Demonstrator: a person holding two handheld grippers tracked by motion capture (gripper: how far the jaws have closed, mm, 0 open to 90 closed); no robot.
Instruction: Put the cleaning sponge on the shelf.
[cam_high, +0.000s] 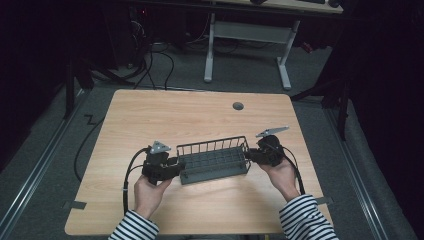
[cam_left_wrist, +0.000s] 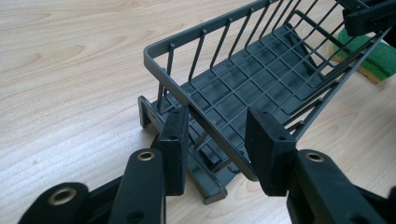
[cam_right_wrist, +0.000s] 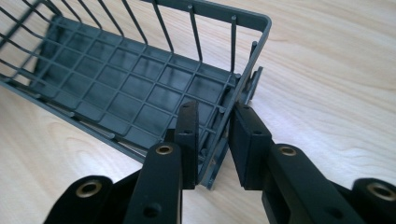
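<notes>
1. The left gripper (cam_high: 172, 166) has its jaws straddling the left end wall of the grey wire basket (cam_high: 214, 159), one pad inside and one outside. The log-free look of the left gripper view suggests a pinch on the end rim (cam_left_wrist: 196, 109), though a little daylight shows beside one pad.
2. The basket sits on the wooden table (cam_high: 200, 115), near the front middle, long side running left to right between the two hands.
3. The right gripper (cam_high: 251, 155) has its jaws pressed together on the right end wall; the right gripper view shows the wall (cam_right_wrist: 224, 135) nipped between the two pads.
4. Step in hand, as I judge it: a two-handed hold on the basket, ready to lift or carry it. The next move calls for both hands rising together and level, so the rack does not twist or slip out of the thin end walls.
5. The high view gives the basket's place on the table and both striped sleeves. The left gripper view adds a green sponge (cam_left_wrist: 369, 58) on the table beyond the basket's far end. The right gripper view shows the slatted floor (cam_right_wrist: 135, 88) lying empty.
</notes>
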